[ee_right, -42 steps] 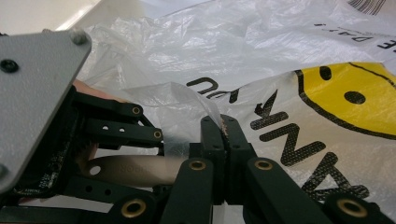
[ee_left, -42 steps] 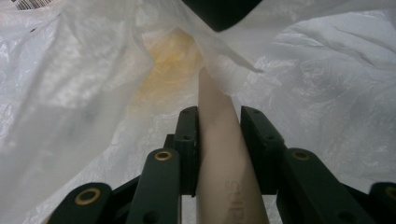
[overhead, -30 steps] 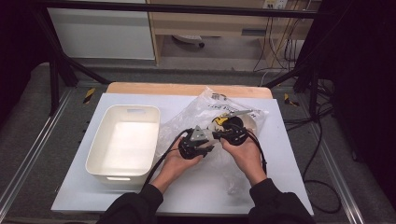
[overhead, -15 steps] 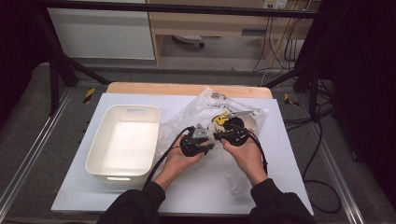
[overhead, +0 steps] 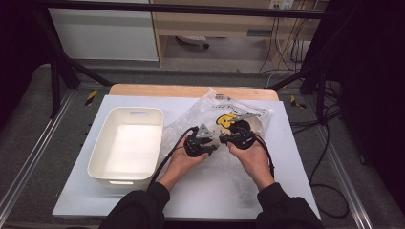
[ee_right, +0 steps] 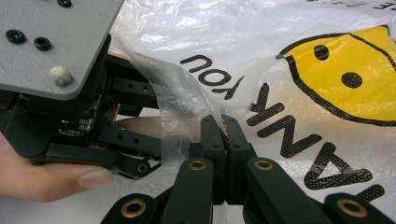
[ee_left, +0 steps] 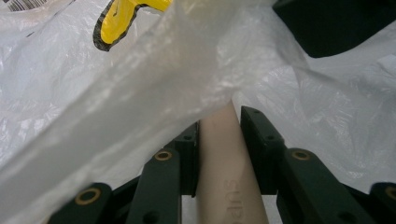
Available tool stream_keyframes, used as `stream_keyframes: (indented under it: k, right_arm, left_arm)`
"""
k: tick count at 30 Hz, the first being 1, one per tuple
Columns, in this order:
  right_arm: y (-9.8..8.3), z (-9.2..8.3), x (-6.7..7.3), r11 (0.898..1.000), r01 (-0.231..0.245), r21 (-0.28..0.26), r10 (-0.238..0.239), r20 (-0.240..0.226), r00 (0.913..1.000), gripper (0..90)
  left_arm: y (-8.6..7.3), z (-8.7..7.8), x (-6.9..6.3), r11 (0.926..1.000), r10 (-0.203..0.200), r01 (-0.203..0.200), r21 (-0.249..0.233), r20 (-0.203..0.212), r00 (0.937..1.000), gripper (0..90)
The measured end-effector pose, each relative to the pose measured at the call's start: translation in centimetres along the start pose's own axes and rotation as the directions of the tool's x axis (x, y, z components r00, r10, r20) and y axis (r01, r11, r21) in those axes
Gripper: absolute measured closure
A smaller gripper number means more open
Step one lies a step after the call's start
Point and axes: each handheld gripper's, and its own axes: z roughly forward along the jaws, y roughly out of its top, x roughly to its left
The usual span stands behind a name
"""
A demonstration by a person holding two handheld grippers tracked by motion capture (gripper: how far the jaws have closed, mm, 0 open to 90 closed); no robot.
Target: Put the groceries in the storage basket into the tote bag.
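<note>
A clear plastic bag [overhead: 224, 112] with a yellow smiley face and black lettering lies crumpled on the white table [overhead: 286, 181]. My left gripper [ee_left: 219, 123] is shut on a beige tube [ee_left: 226, 163], whose far end goes in under a fold of the bag [ee_left: 140, 84]. Facing it, my right gripper [ee_right: 223, 122] is shut on a thin edge of the bag [ee_right: 280, 70], pinching the film between its pads. In the high view the left gripper [overhead: 212, 143] and the right gripper [overhead: 224, 140] nearly meet tip to tip over the bag's near side.
A white plastic bin [overhead: 136, 110] stands on the table to the left of the hands. Cables trail from both grippers toward the person. Behind the table's wooden far edge [overhead: 191, 90] are shelves and floor cables.
</note>
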Motion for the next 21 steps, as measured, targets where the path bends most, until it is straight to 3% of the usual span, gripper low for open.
stream_keyframes:
  k: [21]
  right_arm:
    - [-0.15, 0.13, 0.00, 1.000, 0.002, 0.008, -0.002, -0.003, 1.0000, 90.0]
  left_arm:
    - [-0.54, 0.87, 0.88, 0.9999, -0.006, 0.006, -0.012, -0.016, 0.9999, 68.8]
